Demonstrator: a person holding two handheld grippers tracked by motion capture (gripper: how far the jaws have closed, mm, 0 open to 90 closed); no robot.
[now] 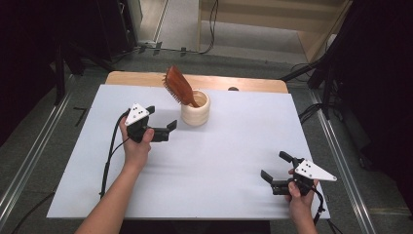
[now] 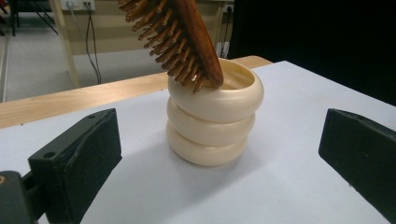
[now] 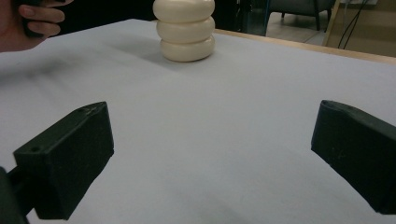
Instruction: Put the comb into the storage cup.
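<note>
Hairbrush leans handle-down inside the cream holder. Left gripper hovers just beside the holder, jaws spread wide and empty. Right gripper sits well apart from it, likewise released.

**Three cameras looking at one cup**

The high view is looking forward and down over the whole white surface from above the person's side. The left gripper view is sitting low and close, facing the ribbed cream cup and the wooden brush leaning in it. The right gripper view is looking across the surface from farther off, sharing that same cup.
</note>
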